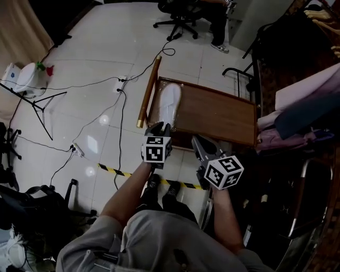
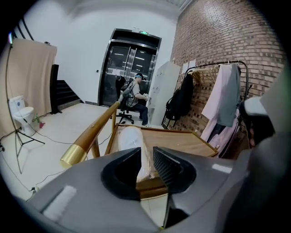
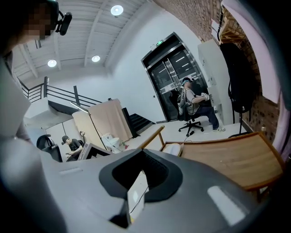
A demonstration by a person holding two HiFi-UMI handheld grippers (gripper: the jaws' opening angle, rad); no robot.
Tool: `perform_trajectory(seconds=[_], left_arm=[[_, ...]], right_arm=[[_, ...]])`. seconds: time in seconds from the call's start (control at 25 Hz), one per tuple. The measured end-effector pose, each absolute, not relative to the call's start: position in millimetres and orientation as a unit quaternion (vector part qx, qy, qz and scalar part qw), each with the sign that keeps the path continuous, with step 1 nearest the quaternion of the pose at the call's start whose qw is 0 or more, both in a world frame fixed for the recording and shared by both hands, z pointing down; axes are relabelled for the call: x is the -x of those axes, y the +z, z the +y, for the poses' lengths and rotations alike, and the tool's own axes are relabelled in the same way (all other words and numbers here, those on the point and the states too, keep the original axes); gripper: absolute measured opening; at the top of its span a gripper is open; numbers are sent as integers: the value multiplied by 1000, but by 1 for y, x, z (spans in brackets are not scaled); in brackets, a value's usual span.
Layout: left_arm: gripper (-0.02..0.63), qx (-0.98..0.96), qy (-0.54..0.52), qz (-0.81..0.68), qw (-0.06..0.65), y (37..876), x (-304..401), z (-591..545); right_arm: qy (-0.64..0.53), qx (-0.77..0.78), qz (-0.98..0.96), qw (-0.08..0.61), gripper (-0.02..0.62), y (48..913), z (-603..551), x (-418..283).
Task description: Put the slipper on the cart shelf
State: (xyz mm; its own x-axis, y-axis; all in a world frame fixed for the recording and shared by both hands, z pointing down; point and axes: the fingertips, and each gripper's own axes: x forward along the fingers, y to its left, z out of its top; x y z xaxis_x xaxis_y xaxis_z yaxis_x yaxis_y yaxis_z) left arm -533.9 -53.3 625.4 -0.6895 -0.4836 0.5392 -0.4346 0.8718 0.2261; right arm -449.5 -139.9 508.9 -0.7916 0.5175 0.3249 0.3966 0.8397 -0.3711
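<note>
Slipper (image 1: pixel 169 103): white, lying flat on the wooden worktop (image 1: pixel 218 114) of the cart. It sits along the worktop's left edge, toe end pointing away from the person. It appears to be wrapped in clear film. Neither tool is touching it.

Cart handle (image 1: pixel 149 90): wooden bar with brass-coloured end caps. It runs just beside the slipper, outside the worktop's left rim.

Left tool (image 1: pixel 159 129): held over the floor at the near side of the cart, just short of the worktop's near edge and pointing at the slipper. In the left gripper view the jaws stand apart. The slipper shows through the gap but lies well beyond them. Nothing is gripped.

Right tool (image 1: pixel 197 139): beside the left one, also short of the worktop and tilted upward. In the right gripper view the jaw tips meet, with only a sliver of pale floor showing behind them. Closed and empty.

Surroundings:
- White tiled floor with black cables (image 1: pixel 121 106) running across it.
- A strip of yellow-and-black tape (image 1: pixel 119 171) on the floor near the person's feet.
- A clothes rack (image 1: pixel 308 106) hung with garments against the brick wall to the right of the cart.
- A seated person on an office chair (image 1: pixel 183 16) beyond the cart.
- A white toilet (image 1: pixel 29 78) at far left.
</note>
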Motion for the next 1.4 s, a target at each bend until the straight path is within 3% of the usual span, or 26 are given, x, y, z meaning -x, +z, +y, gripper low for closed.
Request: perform_trajectory(seconds=[0.36,0.52,0.88,1.08,1.16,1.4], left_arm=[[399,-231,-27,-913,336,686,581,-79],[487,-211,-2,-908,362,709,595,-79],[502,-172,24,-887,427,753,601,-73],[499,-169,63,-890,419,761,602,-75],[466,-168,61,-890,420,760,601,-75],[448,-170,54,-885,431,759,600,-72]], right_arm=[[149,209,-940,224,0,525,-168,461],[157,196,-939,234,0,536,-182,460],[165,192,-937,239,0,543,-193,465],[168,187,-938,240,0,546,-201,467],[170,186,-937,241,0,546,-203,467],[174,188,-937,239,0,545,-199,466]])
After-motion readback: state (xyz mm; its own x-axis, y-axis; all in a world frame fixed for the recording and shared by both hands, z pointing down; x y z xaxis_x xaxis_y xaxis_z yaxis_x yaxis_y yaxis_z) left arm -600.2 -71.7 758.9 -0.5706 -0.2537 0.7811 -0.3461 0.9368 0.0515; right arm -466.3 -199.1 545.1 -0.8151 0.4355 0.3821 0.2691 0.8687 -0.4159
